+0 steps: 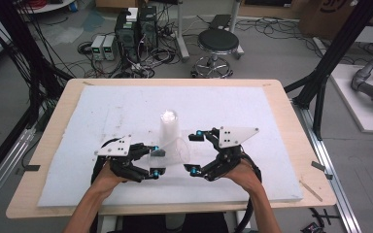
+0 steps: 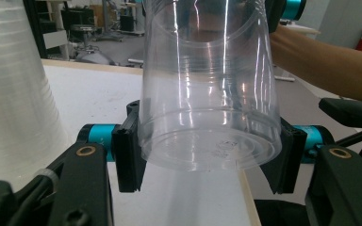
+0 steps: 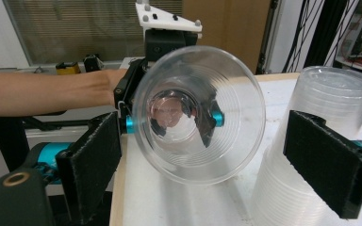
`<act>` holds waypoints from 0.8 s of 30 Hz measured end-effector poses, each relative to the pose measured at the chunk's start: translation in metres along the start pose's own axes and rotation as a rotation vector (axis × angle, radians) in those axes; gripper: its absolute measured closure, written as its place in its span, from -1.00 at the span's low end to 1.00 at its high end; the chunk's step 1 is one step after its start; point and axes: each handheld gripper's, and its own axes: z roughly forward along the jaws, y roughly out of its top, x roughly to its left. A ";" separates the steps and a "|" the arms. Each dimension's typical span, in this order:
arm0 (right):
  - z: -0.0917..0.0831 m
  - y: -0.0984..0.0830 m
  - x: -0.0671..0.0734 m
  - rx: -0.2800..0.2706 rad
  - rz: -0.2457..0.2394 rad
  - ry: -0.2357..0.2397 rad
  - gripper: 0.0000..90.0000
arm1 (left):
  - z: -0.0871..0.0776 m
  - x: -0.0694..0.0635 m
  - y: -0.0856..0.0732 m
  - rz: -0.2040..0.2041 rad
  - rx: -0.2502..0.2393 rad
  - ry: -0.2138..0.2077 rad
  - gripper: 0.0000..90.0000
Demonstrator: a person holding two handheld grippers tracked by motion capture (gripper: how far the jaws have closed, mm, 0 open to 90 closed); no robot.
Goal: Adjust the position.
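Observation:
A single clear plastic cup (image 1: 174,151) lies level just above the white foam sheet (image 1: 102,111), its mouth turned to the right. My left gripper (image 1: 155,159) is shut on the cup's base. In the left gripper view both pads (image 2: 128,157) press the base of the cup (image 2: 209,84). My right gripper (image 1: 194,152) stands open just off the cup's mouth. In the right gripper view the cup's rim (image 3: 198,113) faces the camera between the spread jaws of my right gripper (image 3: 212,162), and neither pad touches it. An upright stack of clear cups (image 1: 169,125) stands right behind.
The cup stack (image 3: 320,122) is close to my right gripper's far pad and beside the left gripper (image 2: 14,94). The wooden table (image 1: 291,126) borders the foam. Beyond its far edge are a black stool (image 1: 217,42), computer boxes (image 1: 136,29) and floor cables.

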 end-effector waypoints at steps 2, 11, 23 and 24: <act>0.001 -0.001 0.000 -0.006 -0.003 0.001 -0.73 | 0.000 -0.001 0.001 0.004 0.001 -0.003 -0.07; 0.005 -0.004 -0.001 -0.006 0.010 0.009 -0.73 | 0.001 -0.001 0.005 0.014 -0.008 -0.004 -0.07; 0.020 -0.004 -0.001 -0.002 0.025 0.059 -0.73 | 0.007 -0.002 0.009 0.024 -0.004 -0.017 -0.07; 0.021 -0.005 -0.001 -0.001 0.029 0.064 -0.73 | 0.008 -0.002 0.009 0.026 -0.002 -0.022 -0.07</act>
